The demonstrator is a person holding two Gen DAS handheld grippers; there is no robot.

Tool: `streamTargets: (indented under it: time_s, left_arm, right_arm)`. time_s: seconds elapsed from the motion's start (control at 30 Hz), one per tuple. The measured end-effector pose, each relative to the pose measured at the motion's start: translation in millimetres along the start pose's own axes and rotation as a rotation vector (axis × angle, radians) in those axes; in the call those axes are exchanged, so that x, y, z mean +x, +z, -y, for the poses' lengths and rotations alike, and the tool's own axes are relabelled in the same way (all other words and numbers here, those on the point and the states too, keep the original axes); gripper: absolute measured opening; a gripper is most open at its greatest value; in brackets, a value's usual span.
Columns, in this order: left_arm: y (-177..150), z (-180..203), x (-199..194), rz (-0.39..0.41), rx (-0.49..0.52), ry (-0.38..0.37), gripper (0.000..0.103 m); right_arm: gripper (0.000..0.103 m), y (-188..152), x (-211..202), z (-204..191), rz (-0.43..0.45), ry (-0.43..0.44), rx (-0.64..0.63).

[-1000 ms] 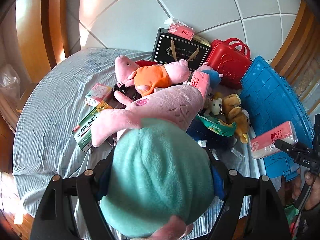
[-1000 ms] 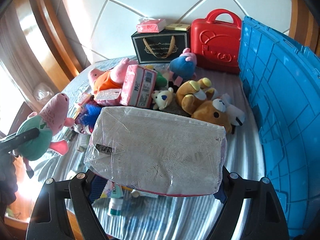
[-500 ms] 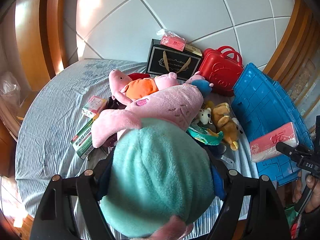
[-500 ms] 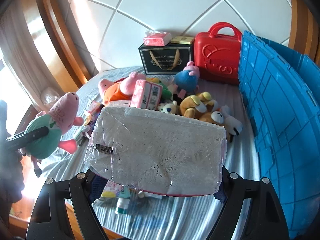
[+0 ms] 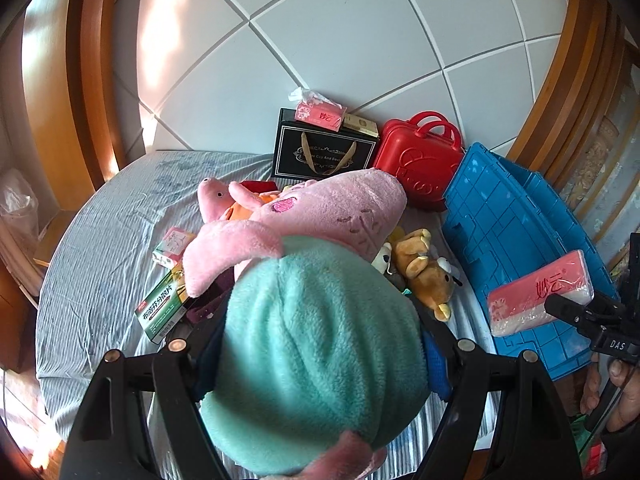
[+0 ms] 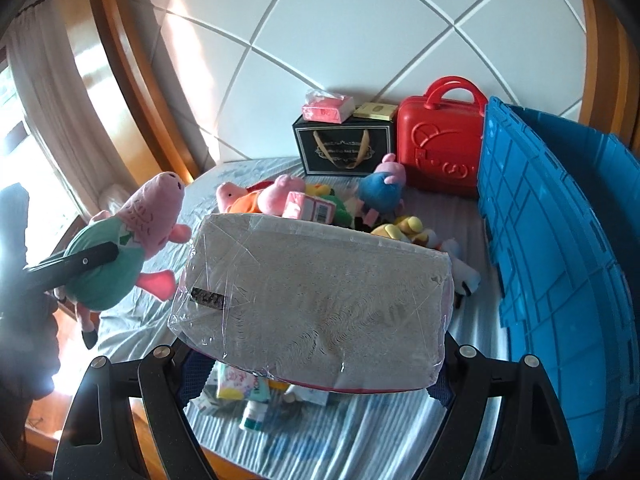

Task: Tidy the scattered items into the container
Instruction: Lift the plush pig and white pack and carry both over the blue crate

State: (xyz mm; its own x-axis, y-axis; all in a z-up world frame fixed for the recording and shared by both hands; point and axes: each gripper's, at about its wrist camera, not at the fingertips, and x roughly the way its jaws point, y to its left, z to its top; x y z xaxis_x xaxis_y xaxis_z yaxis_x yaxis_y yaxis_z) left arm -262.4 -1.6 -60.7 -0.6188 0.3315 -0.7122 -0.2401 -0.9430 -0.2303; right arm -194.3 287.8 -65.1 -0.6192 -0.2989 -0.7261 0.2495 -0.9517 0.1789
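On striped bedsheet (image 5: pixel 92 264): most clutter unsorted, including orange pig plush (image 6: pixel 248 200), bear plush (image 5: pixel 428 276), green medicine box (image 5: pixel 162 308). Blue crate (image 6: pixel 560 240) interior barely visible (contents unclear). Task judged early.
Left gripper (image 5: pixel 320 344) raised above bed, jaws clamped on green-bodied pig plush (image 5: pixel 320 340). Right gripper (image 6: pixel 316 356) raised near crate, jaws squeezing tissue pack (image 6: pixel 312 300), not yet over opening.

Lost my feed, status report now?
Left gripper shut on green pig plush. Right gripper shut on tissue pack. Blue crate at right, toys beside it.
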Motion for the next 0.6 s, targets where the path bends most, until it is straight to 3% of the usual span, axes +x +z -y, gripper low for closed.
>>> streamTargets:
  time_s: [0.23, 0.43, 0.6]
  left_arm:
    - [14, 26, -16, 0.037, 0.013, 0.018, 0.079]
    - [27, 59, -26, 0.056, 0.072, 0.092, 0.079]
    - [35, 84, -30, 0.073, 0.09, 0.111, 0.079]
  right_arm:
    - [0.085, 10, -20, 12, 0.032, 0.025, -0.014]
    - [0.085, 17, -38, 25, 0.062, 0.054, -0.014]
    - [0.085, 22, -52, 39, 0.085, 0.069, -0.012]
